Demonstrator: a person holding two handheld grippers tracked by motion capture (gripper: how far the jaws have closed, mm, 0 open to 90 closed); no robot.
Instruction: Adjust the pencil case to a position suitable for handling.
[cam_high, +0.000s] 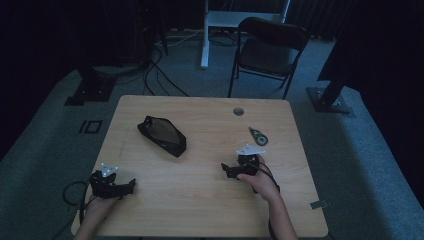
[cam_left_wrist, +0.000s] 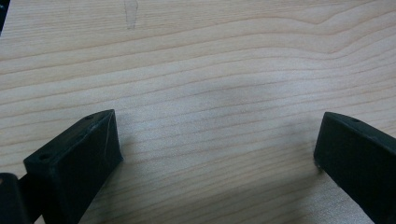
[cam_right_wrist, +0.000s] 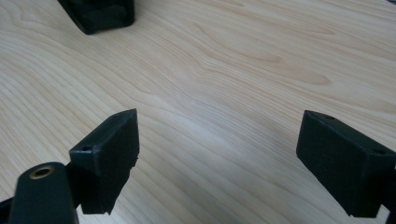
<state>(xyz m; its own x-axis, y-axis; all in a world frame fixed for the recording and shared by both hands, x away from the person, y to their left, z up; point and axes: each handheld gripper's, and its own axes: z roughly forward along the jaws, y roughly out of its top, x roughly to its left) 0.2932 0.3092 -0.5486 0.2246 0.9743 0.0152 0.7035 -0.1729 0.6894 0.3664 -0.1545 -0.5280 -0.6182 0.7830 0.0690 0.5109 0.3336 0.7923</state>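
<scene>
Pouch (cam_high: 161, 135) well apart from fingers (cam_right_wrist: 109, 158)

A light wooden table (cam_high: 200, 200) stood on a grey carpet (cam_high: 360, 155). Near its far edge there was a round grey cable hole (cam_high: 238, 111). Behind the table, a black folding chair (cam_high: 270, 50) stood on the carpet, turned a little to one side. Left of the chair rose a white metal post (cam_high: 205, 40), and black cables (cam_high: 160, 75) lay on the floor near it. Two dark stands had flat bases, one at the far left (cam_high: 90, 92) and one at the far right (cam_high: 327, 100). A black square frame (cam_high: 91, 126) lay on the carpet just beside the table's left edge, and a small grey tag (cam_high: 318, 204) lay by its right near corner.
</scene>
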